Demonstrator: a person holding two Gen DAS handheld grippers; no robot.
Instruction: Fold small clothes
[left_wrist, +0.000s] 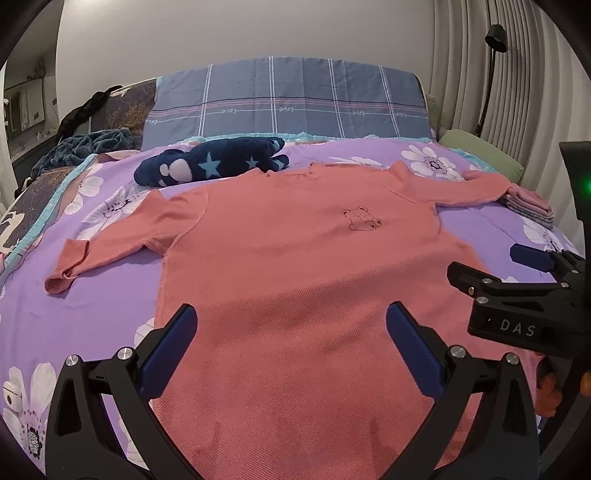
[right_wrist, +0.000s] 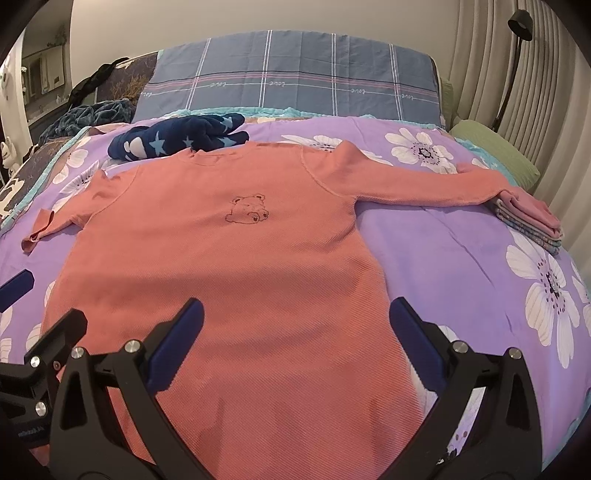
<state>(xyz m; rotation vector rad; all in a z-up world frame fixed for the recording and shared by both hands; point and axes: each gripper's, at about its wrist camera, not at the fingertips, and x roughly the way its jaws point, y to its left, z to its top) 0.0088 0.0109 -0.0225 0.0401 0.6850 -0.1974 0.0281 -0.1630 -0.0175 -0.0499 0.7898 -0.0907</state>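
A salmon-pink long-sleeved top (left_wrist: 295, 266) with a small bear print lies flat, face up, on the purple floral bedspread (left_wrist: 110, 295); it also shows in the right wrist view (right_wrist: 229, 266). Its sleeves spread out to both sides. The right sleeve's cuff rests on a stack of folded clothes (right_wrist: 532, 221). My left gripper (left_wrist: 291, 325) is open and empty, hovering over the top's lower left part. My right gripper (right_wrist: 297, 317) is open and empty over the lower right part; it also shows in the left wrist view (left_wrist: 491, 269).
A navy garment with stars (left_wrist: 214, 162) lies crumpled beyond the collar. A blue plaid pillow (left_wrist: 288, 103) stands at the head of the bed. A green cushion (right_wrist: 495, 155) lies at the right, a dark blanket (left_wrist: 81, 147) at the left. A small white case (left_wrist: 13, 395) sits near the left edge.
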